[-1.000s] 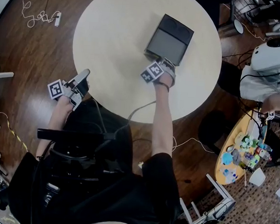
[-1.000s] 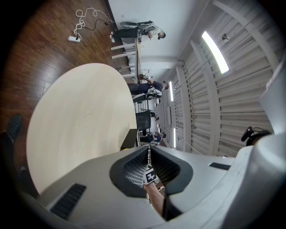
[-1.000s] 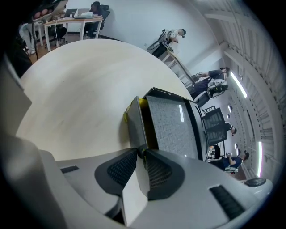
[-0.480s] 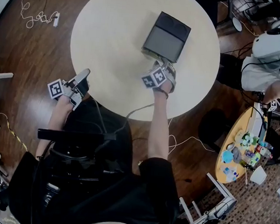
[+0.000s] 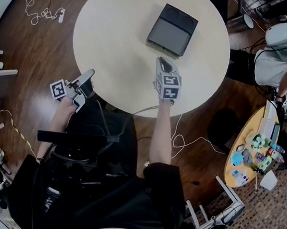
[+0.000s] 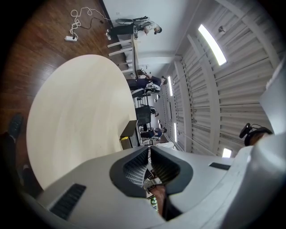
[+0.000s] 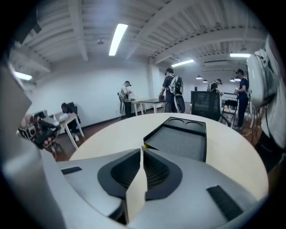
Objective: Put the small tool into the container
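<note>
One container [image 5: 172, 30], one table [image 5: 114, 44]

- The head camera is looking steeply down from above the person. It is taking in the whole round table [image 5: 114, 44], the black box [image 5: 172, 29] on its far side, and both grippers from well above.
- The camera on the left gripper [image 5: 88, 74] is riding at the table's near left edge, rolled sideways. It is facing level across the table [image 6: 76, 112] toward the distant box [image 6: 128, 134].
- The camera on the right gripper [image 5: 161, 62] is hanging over the table, just on the near side of the box. It is tilting downward and facing the box [image 7: 178, 138] from close by.
- All three views are sharing the table and the box.
</note>
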The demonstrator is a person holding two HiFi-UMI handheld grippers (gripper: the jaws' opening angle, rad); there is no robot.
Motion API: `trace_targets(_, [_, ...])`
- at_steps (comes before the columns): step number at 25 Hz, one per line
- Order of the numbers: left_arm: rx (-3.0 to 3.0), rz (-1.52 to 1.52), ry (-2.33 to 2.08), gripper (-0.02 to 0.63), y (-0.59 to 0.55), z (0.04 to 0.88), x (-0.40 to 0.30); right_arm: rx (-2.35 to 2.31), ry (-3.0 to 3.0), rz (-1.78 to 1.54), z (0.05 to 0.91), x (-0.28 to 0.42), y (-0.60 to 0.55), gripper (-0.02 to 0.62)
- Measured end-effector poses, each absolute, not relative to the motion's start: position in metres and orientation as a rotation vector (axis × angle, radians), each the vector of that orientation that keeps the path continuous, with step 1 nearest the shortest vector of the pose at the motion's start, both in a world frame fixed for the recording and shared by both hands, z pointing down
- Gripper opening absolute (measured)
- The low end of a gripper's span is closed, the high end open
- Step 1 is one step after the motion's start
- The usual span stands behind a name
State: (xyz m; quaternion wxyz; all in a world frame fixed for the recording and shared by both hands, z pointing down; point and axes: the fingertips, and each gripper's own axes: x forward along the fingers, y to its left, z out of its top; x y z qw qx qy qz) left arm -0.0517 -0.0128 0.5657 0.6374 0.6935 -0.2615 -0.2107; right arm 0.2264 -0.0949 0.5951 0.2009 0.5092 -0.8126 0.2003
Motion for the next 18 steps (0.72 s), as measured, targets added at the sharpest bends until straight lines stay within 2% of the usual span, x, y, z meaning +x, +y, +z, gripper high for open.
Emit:
trace_targets(4, [1.605,-0.466,-0.578,0.02,-0.007,0.558,-0.053,1.506,-2.408,0.766,0.58,0.226,-0.07,-0.018])
trace_targets(9, [1.661,-0.466,-0.49,0.02,-0.012,0.544,-0.054,1.639,-2.539,0.971,0.554,0.214,-0.029,-0.02])
trace_targets(18, [1.694,-0.455,-0.26,0.011,0.024,0.53,-0.086,1.88,-2.641,1.301,0.518,0.14,0.069,-0.02])
